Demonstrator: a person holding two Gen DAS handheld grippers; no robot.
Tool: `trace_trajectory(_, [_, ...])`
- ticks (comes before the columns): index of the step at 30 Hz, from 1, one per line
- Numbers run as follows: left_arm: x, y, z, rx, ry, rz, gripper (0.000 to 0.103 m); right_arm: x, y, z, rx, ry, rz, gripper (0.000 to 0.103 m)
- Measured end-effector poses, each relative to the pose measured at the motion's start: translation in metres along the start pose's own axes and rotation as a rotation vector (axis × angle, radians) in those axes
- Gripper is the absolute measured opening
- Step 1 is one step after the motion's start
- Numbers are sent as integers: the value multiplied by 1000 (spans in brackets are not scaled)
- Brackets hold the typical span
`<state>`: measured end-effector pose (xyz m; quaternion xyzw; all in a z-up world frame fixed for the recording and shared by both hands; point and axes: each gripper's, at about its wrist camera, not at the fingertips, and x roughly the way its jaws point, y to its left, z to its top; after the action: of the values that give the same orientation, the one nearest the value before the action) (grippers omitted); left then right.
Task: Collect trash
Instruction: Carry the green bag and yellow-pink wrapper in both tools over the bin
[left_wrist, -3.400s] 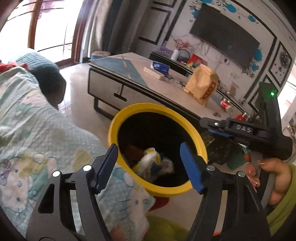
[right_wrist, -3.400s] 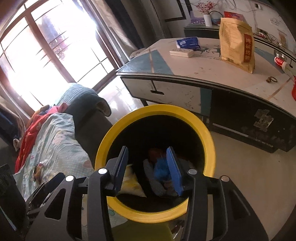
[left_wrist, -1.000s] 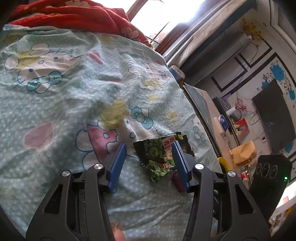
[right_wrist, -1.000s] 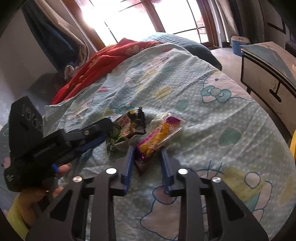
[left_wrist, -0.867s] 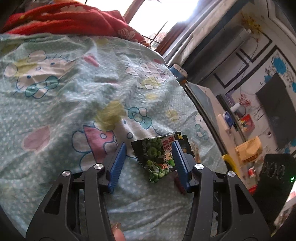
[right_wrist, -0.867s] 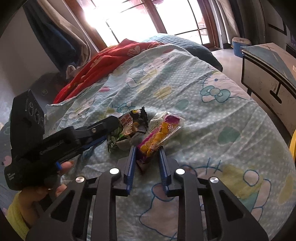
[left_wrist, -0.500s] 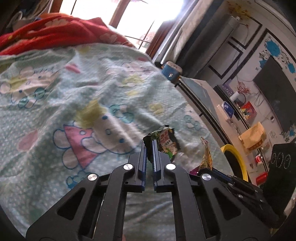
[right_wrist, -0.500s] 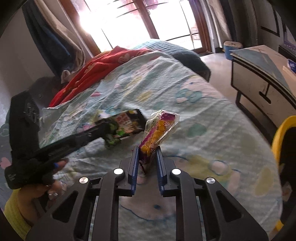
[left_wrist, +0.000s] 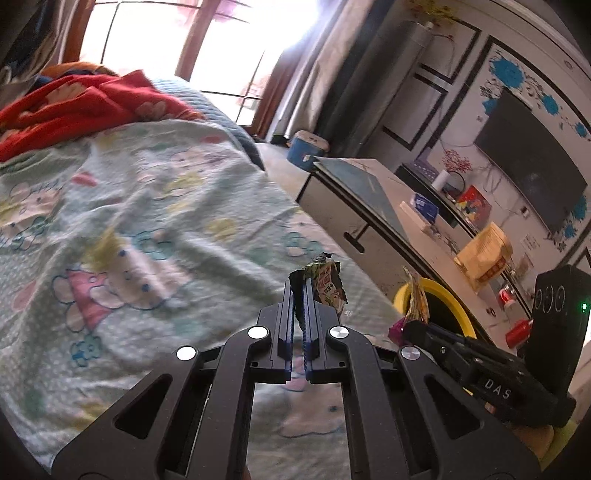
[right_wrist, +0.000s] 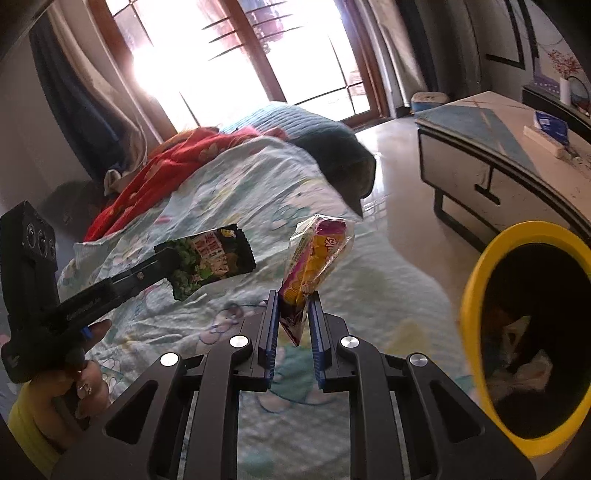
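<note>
Holding one wrapper in each gripper above the bedsheet (right_wrist: 207, 184)
left gripper (left_wrist: 298, 295) clamped on green wrapper (left_wrist: 325, 282); right gripper (right_wrist: 293, 306) pinching yellow-purple wrapper (right_wrist: 314, 258); yellow bin (right_wrist: 476, 277) nearby, right of bed

"DAS" is printed on the right claw (left_wrist: 410, 325).

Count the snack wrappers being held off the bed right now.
2. The green wrapper is pinched in the left gripper, and the yellow-and-purple wrapper is clamped in the right gripper. Both hang above the bedsheet; any others lie outside these views.
</note>
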<state>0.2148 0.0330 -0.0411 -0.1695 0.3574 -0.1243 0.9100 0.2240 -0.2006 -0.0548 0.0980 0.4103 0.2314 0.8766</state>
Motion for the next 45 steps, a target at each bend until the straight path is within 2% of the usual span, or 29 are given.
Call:
trace_trajectory(25, [11, -105, -17, 176, 14, -126, 1, -99, -90, -3, 90, -145, -131, 16])
trace_trajectory(36, [22, -143, -30, 248, 40, -172, 1, -123, -125, -10, 140, -184, -208, 16])
trace_trajectory(45, [35, -170, -43, 306, 71, -197, 1, -131, -154, -17, 190, -169, -262, 16])
